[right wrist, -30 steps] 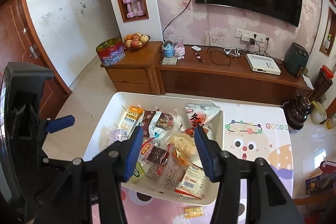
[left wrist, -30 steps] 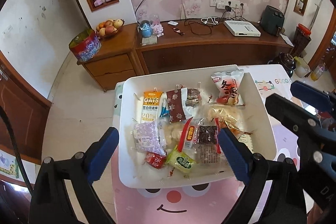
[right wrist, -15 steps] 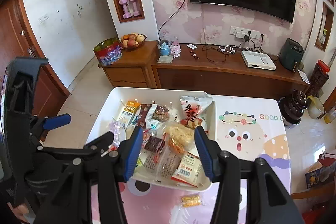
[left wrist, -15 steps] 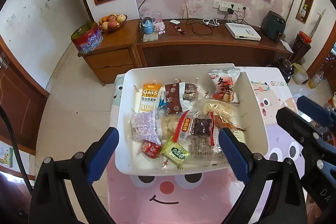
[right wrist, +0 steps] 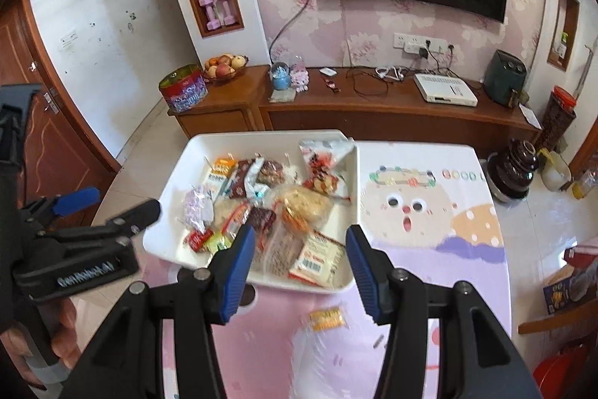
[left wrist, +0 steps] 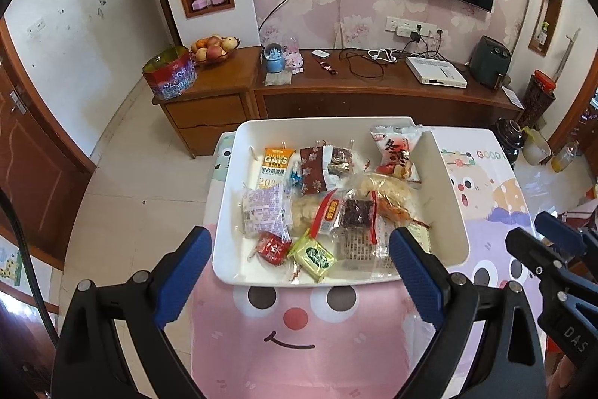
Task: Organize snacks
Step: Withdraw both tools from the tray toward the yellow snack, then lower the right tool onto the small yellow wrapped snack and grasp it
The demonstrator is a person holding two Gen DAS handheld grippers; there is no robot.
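Left gripper (left wrist: 299,272): jaws spread wide, nothing between the pads; poised above the near edge of the tray, left of centre of the table.
White tray (right wrist: 164,234): sits at the far left part of the cartoon-print table (right wrist: 429,249); heaped with wrapped snacks, none sorted into rows.
Tray contents, left to right: orange oat bar (left wrist: 276,167) at the far left; purple-print packet (left wrist: 261,212) below it; red candy (left wrist: 273,247) and green candy (left wrist: 314,255) by the near wall; red-and-white jujube bag (left wrist: 394,152) propped in the far right corner.
Stray yellow packet (right wrist: 327,318): lies alone on the table, outside the tray, just before its near right corner; long axis runs roughly across the view, left to right.
Right gripper (right wrist: 301,272): jaws partly spread, empty; the stray packet lies just below and between the fingertips, nearer the camera than the tips.
Nearer hand: the right, by a clear margin; the left gripper stands well apart from the packet.
Coming move, judged: draw the right gripper back and down, jaws crossing the packet's short side, then carry it over the tray's near wall.
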